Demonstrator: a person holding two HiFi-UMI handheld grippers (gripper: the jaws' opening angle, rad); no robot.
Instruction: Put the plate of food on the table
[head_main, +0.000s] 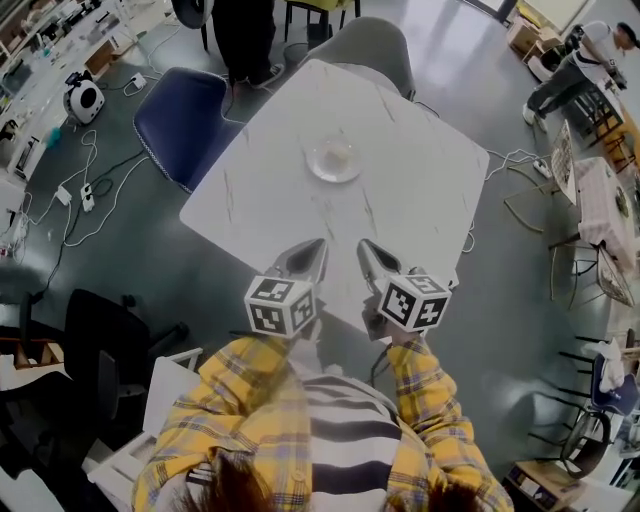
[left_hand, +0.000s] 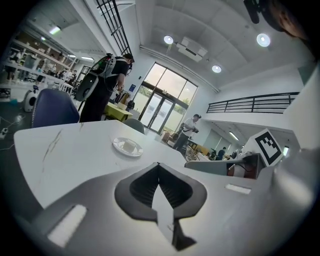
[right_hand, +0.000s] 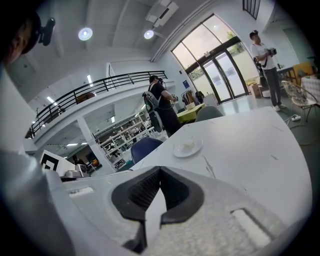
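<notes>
A small white plate with a pale piece of food (head_main: 334, 159) stands near the middle of the white marble table (head_main: 420, 190). It also shows in the left gripper view as the plate (left_hand: 128, 146) and in the right gripper view as the plate (right_hand: 187, 147). My left gripper (head_main: 318, 244) and right gripper (head_main: 364, 246) hover side by side over the table's near edge, well short of the plate. Both are shut with nothing between their jaws. The tips meet at the left gripper (left_hand: 158, 164) and at the right gripper (right_hand: 160, 169).
A blue chair (head_main: 185, 115) stands at the table's left side and a grey chair (head_main: 375, 48) at its far side. A person in dark clothes (left_hand: 102, 85) stands beyond the table. Cables and power strips (head_main: 85, 195) lie on the floor to the left.
</notes>
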